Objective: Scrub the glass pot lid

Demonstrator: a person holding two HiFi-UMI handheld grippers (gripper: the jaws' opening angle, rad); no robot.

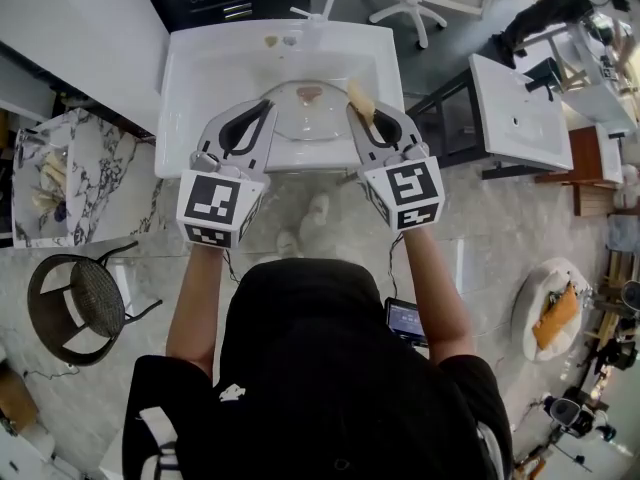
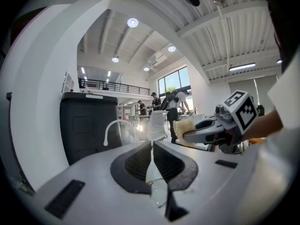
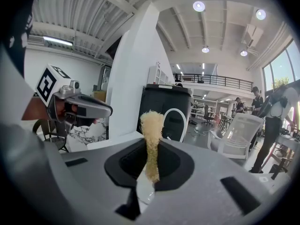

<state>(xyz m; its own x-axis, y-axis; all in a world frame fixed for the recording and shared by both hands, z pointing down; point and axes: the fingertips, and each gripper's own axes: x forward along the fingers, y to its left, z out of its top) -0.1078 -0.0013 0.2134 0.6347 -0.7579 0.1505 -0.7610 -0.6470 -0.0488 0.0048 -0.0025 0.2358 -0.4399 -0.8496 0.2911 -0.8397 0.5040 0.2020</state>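
In the head view the clear glass pot lid [image 1: 300,128], with a brownish knob at its middle, hangs over the white sink [image 1: 200,68] between my two grippers. My left gripper [image 1: 268,108] is shut on the lid's left rim. In the left gripper view the glass edge [image 2: 158,191] shows pinched between the dark pads. My right gripper [image 1: 358,110] is shut on a tan scrub sponge [image 1: 360,98], which stands up from its jaws [image 3: 151,135] just right of the lid. Each gripper also shows in the other's view: right gripper [image 2: 190,136], left gripper [image 3: 107,110].
A faucet [image 1: 322,3] stands at the sink's back edge. A marble counter [image 1: 90,168] and a wicker chair [image 1: 80,303] are at the left, and a second sink on a dark frame [image 1: 515,118] at the right. A dark bin [image 2: 89,125] stands behind the faucet.
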